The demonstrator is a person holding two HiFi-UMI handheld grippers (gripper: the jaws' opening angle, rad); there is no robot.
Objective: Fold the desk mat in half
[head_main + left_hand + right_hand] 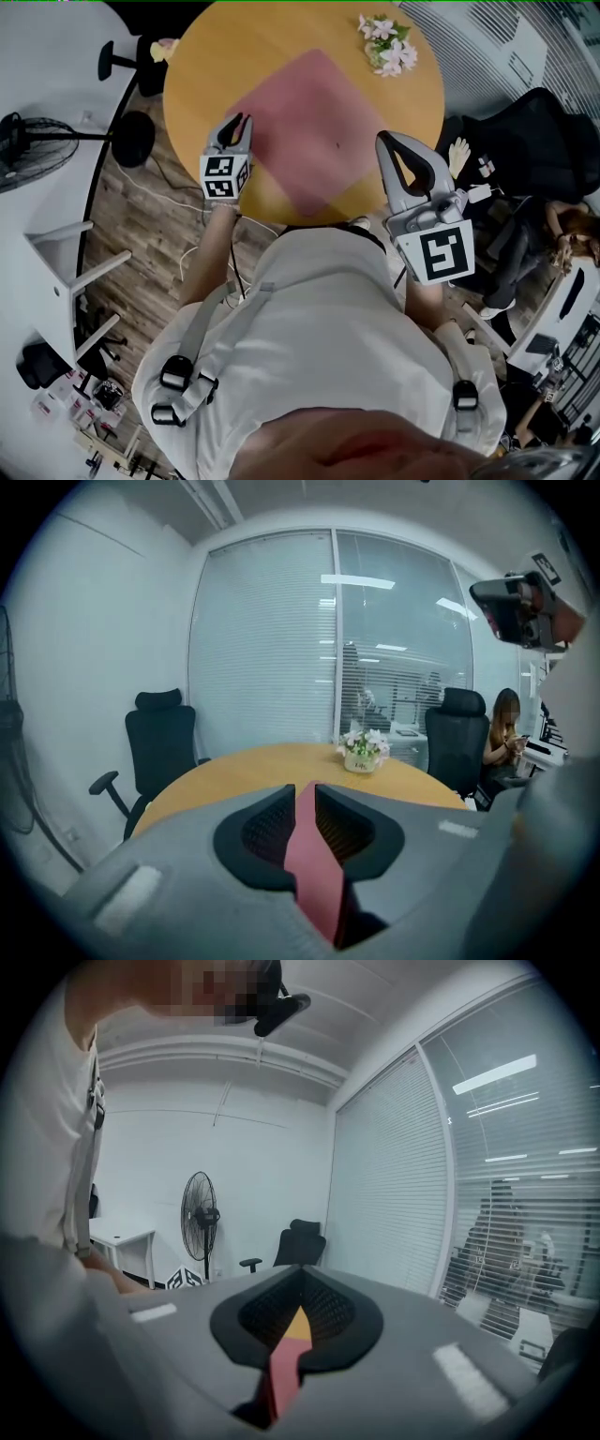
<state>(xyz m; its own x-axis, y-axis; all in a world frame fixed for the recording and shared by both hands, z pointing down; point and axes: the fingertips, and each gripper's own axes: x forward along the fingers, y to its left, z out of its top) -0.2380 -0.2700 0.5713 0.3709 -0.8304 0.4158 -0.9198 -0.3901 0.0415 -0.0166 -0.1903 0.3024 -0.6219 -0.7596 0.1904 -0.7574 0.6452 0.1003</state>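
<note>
The left gripper point(244, 120) had jaws a little apart round the desk mat point(309, 122), the right gripper point(382, 139) had jaws together, so the mat could slip crooked.

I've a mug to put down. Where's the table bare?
Bare wood lies left of the desk mat up to the table rim, and between the mat and the flowers. The near edge is crowded: left gripper and right gripper flank the mat.

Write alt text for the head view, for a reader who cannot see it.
Seen from above, a pink mat lies on a round table. A person holds the left gripper at the mat's left corner and the right gripper at its right corner; flowers stand beyond.
</note>
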